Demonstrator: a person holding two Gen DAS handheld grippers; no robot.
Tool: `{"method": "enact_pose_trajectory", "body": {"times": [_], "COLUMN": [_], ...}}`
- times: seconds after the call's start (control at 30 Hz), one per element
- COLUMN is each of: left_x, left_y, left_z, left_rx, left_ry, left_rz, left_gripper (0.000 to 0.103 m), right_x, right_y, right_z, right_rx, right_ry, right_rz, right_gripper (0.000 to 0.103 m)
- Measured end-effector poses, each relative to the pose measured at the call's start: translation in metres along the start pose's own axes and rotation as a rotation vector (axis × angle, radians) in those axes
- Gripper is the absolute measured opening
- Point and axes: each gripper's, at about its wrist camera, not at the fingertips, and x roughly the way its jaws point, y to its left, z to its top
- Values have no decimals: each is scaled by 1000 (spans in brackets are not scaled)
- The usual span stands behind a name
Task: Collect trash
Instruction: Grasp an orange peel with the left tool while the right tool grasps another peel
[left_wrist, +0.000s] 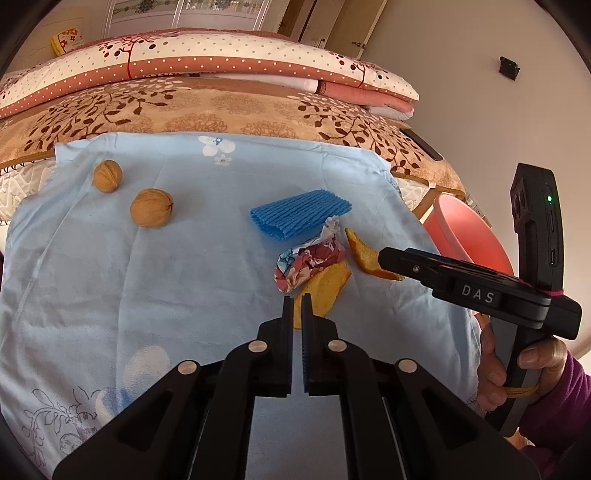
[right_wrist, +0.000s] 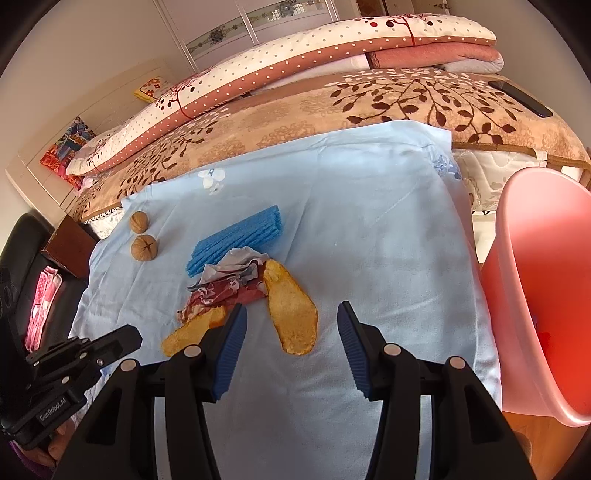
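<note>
A cloth (left_wrist: 184, 295) covers the near part of the bed; behind it lie a blanket (left_wrist: 221, 107) and stacked quilts (left_wrist: 207, 59). On the cloth, two walnuts (left_wrist: 151, 208) (left_wrist: 107, 175) sit at left. At centre, a foam net (left_wrist: 299, 214) lies behind a crumpled wrapper (left_wrist: 306, 264), with peel pieces (right_wrist: 293, 314) (right_wrist: 192, 332) touching the wrapper. A bin (right_wrist: 546, 295) stands right of the bed.

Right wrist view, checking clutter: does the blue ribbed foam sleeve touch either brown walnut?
No, the blue ribbed foam sleeve lies apart from both brown walnuts, bare cloth between.

orange peels (right_wrist: 293, 317), crumpled wrapper (right_wrist: 225, 286), on cloth
</note>
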Motion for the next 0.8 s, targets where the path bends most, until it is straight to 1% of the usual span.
{"method": "enact_pose_trajectory", "body": {"times": [0.03,0.1,0.2,0.27,0.33,0.37,0.43,0.47,0.57,0.6,0.7,0.77,0.8], "left_x": [1,3,8,14,20,22,27,29,31,31,33,35,36], "left_y": [-1,-1,-2,-2,-2,-2,-3,-3,-5,-6,-13,-17,-20], "left_z": [0,-1,0,1,2,2,2,1,0,-1,-3,-5,-6], "left_rx": [0,-7,-16,-14,-16,-19,-29,-35,-39,-34,-5,9,15], "left_ry": [2,3,17,32,50,60,79,86,89,85,93,102,102], "left_rz": [1,1,16,41,54,58,63,63,51,48,51,41,38], "left_gripper": [17,27,27,27,27,27,27,27,27,27,27,27,22], "right_x": [2,7,14,14,14,13,11,10,3,0,-8,-12,-14], "right_y": [0,0,0,0,-1,-1,-2,-2,-3,-4,-7,-9,-10], "right_z": [1,0,-4,-6,-7,-8,-11,-12,-15,-15,-16,-18,-19], "right_rx": [-2,-4,-6,-18,-17,-15,-15,-16,-14,-12,-1,0,1], "right_ry": [2,14,41,32,36,36,32,30,18,14,-2,-11,-15], "right_rz": [-7,-23,-33,-48,-41,-38,-31,-29,-23,-21,-16,-17,-17], "right_gripper": [50,50,42,36,23,22,17,16,11,4,4,4,4]}}
